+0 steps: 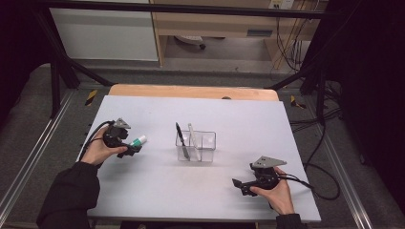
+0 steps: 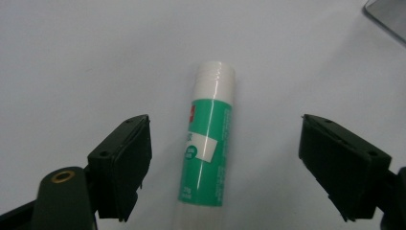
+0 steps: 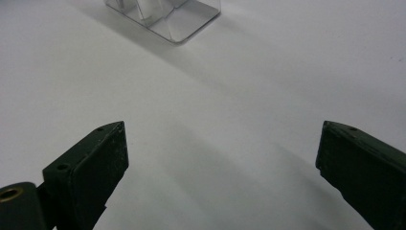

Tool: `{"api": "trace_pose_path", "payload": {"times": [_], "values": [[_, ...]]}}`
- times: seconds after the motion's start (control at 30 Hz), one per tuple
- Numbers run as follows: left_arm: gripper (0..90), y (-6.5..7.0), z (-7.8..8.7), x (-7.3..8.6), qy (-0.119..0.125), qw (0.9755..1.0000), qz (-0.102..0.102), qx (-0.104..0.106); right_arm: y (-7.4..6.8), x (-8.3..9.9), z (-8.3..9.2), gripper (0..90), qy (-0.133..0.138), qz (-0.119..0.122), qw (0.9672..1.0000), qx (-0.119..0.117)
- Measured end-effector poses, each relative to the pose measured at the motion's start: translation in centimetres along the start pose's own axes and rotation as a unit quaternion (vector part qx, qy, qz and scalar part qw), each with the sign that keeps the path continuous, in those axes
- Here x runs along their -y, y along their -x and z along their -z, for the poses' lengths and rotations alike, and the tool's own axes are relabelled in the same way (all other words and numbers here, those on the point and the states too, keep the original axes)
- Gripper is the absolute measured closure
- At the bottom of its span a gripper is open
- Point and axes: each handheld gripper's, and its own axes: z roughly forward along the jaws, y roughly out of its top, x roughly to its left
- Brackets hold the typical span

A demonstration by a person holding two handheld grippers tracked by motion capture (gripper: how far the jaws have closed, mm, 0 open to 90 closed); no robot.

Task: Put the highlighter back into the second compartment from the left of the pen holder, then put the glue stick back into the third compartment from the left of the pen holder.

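A glue stick with a green label and white cap lies flat on the white table at the left. My left gripper sits over it. In the left gripper view the glue stick lies between the wide-apart jaws of the left gripper, nearer the left pad, and neither pad touches it. My right gripper rests low at the front right, open with bare table between the jaws of the right gripper.
A clear plastic organizer stands mid-table, holding a black pen and a pale stick upright in its left compartments. Its corner shows ahead of the right gripper. A wooden strip runs along the table's far edge.
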Motion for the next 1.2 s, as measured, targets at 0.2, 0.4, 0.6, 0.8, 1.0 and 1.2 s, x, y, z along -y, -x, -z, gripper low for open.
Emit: {"api": "trace_pose_path", "payload": {"times": [0.2,0.4,0.6,0.8,1.0,1.2], "values": [[20.5,-0.3,-0.6,-0.5,-0.010,0.9999,-0.003,0.001,0.0,0.0,0.0,4.6,-0.001,-0.003,1.0000,-0.002],[25.3,-0.7,-1.3,-0.5,-0.021,0.9998,-0.002,-0.005,0.0,0.1,0.0,4.6,-0.004,-0.001,1.0000,-0.002],[33.0,-0.9,-1.7,-0.5,-0.018,0.9997,-0.007,-0.013,0.0,0.1,-0.1,4.8,-0.006,-0.002,1.0000,-0.003],[43.2,-0.9,-2.1,-0.7,-0.020,0.9996,-0.008,-0.017,0.0,0.1,-0.1,4.8,-0.009,-0.002,0.9999,-0.004],[50.1,-1.0,-2.3,-0.9,-0.031,0.9993,-0.013,-0.015,0.0,0.2,-0.1,4.8,-0.006,-0.001,1.0000,-0.005],[54.6,-0.9,-2.6,-1.4,-0.046,0.9987,-0.021,-0.007,0.0,0.2,-0.1,4.9,-0.007,0.000,0.9999,-0.007]]}}
